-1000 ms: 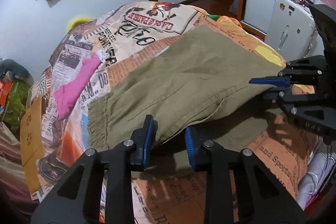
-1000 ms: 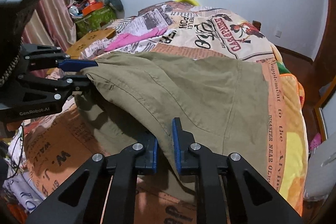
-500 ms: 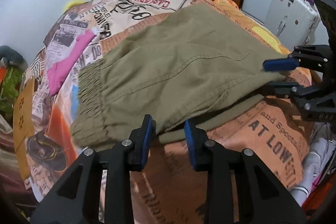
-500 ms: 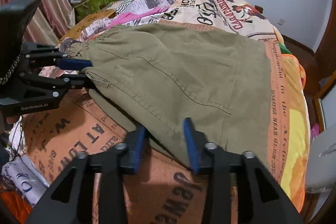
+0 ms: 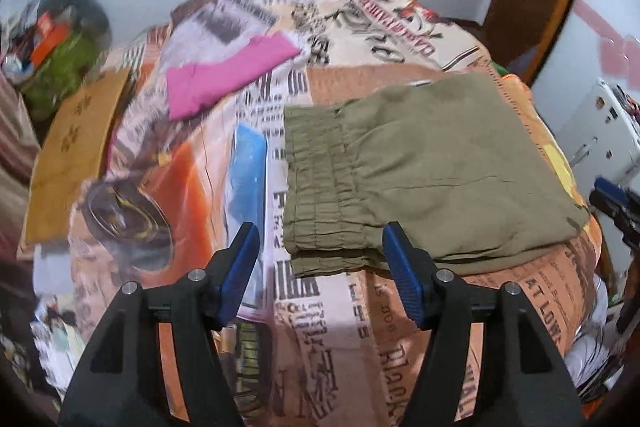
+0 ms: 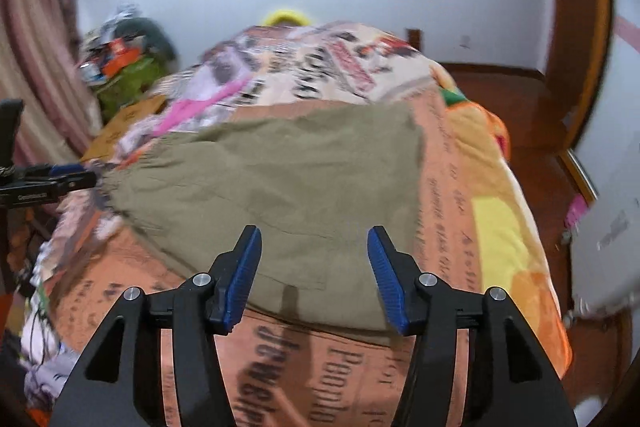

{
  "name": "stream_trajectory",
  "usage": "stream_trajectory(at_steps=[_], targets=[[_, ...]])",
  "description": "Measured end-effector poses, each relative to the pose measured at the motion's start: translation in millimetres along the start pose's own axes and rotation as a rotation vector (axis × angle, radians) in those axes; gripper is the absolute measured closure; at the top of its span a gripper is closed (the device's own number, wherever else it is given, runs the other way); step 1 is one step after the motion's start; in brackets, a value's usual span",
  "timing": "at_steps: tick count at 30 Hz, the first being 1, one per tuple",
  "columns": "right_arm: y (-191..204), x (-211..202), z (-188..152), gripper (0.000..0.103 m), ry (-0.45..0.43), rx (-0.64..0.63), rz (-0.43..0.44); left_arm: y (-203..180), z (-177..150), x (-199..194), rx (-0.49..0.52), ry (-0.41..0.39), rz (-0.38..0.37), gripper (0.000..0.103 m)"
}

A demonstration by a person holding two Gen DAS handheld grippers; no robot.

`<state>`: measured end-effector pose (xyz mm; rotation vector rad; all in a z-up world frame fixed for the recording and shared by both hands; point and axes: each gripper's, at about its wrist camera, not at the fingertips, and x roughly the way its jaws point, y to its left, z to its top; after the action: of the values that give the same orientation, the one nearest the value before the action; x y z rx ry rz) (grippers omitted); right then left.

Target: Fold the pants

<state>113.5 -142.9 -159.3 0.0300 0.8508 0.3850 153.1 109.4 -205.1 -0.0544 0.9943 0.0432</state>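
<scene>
Now the olive pants (image 5: 424,171) lie folded flat on the newspaper-print bedspread (image 5: 328,323), where "Black" and "AT LOW" can be read near the front edge. Their gathered waistband (image 5: 316,183) points left in the left wrist view, and the long axis runs across the bed. Both the left gripper (image 5: 320,267) and the right gripper (image 6: 314,271) have just been opening; their blue pads stand apart, pressing on nothing.

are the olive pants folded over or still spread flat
Folded: the olive pants lie doubled on the bedspread, a second layer's edge showing under the gathered waistband.
</scene>
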Motion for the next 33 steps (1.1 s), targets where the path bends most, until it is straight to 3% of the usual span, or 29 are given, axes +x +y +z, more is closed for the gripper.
stream_trajectory(at_steps=[5, 10, 15, 25, 30, 33], targets=[[-17.7, 16.6, -18.9, 0.052, 0.078, 0.070, -0.030, -5.5, -2.7, 28.5, -0.021, 0.055, 0.001, 0.039], [-32.5, 34.0, -41.0, 0.052, 0.167, 0.140, -0.020, -10.8, -11.4, 37.3, 0.005, 0.013, 0.067, 0.037], [-39.0, 34.3, -44.4, 0.052, 0.177, 0.171, 0.006, -3.9, -29.0, 44.0, -0.022, 0.012, 0.057, 0.036], [-44.4, 28.0, -53.7, 0.052, 0.184, 0.128, -0.033, 4.0, -41.7, 39.5, -0.089, 0.000, 0.039, 0.031], [-45.9, 21.8, -53.8, 0.052, 0.193, 0.071, -0.110, 8.8, -41.4, 40.5, -0.110, 0.007, 0.025, 0.028], [-56.5, 14.1, -52.4, 0.052, 0.193, 0.103, -0.094, 13.3, -34.9, 33.0, -0.150, 0.033, 0.004, 0.029]])
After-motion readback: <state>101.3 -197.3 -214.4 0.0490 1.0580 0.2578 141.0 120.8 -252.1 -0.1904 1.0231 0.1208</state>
